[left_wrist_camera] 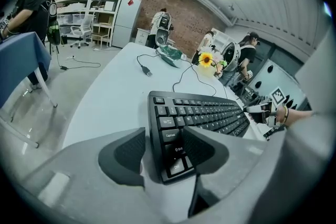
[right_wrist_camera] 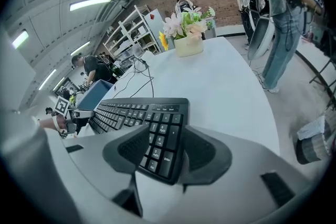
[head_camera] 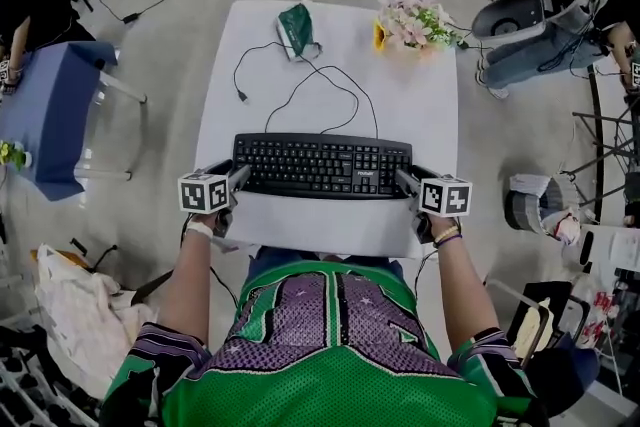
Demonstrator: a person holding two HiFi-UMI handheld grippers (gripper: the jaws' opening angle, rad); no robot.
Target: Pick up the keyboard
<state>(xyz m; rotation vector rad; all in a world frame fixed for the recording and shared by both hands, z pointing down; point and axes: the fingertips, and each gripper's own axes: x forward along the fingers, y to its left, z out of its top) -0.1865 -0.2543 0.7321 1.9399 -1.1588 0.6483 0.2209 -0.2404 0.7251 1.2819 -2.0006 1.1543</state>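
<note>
A black keyboard (head_camera: 322, 165) lies flat on the white table (head_camera: 330, 55), near its front edge, with its cable (head_camera: 330, 85) looping away toward the back. My left gripper (head_camera: 240, 177) is at the keyboard's left end. In the left gripper view its jaws straddle the near left corner of the keyboard (left_wrist_camera: 202, 115), and the left gripper (left_wrist_camera: 164, 149) is open, with a gap at the outer pad. My right gripper (head_camera: 403, 180) is at the right end. In the right gripper view it (right_wrist_camera: 165, 152) stands open around the number-pad end of the keyboard (right_wrist_camera: 142, 113).
A green pouch (head_camera: 297, 27) and a pot of flowers (head_camera: 415, 20) stand at the table's far edge. A blue-covered table (head_camera: 50, 105) is on the left. Chairs and gear (head_camera: 540, 15) crowd the right. Cables trail on the floor behind.
</note>
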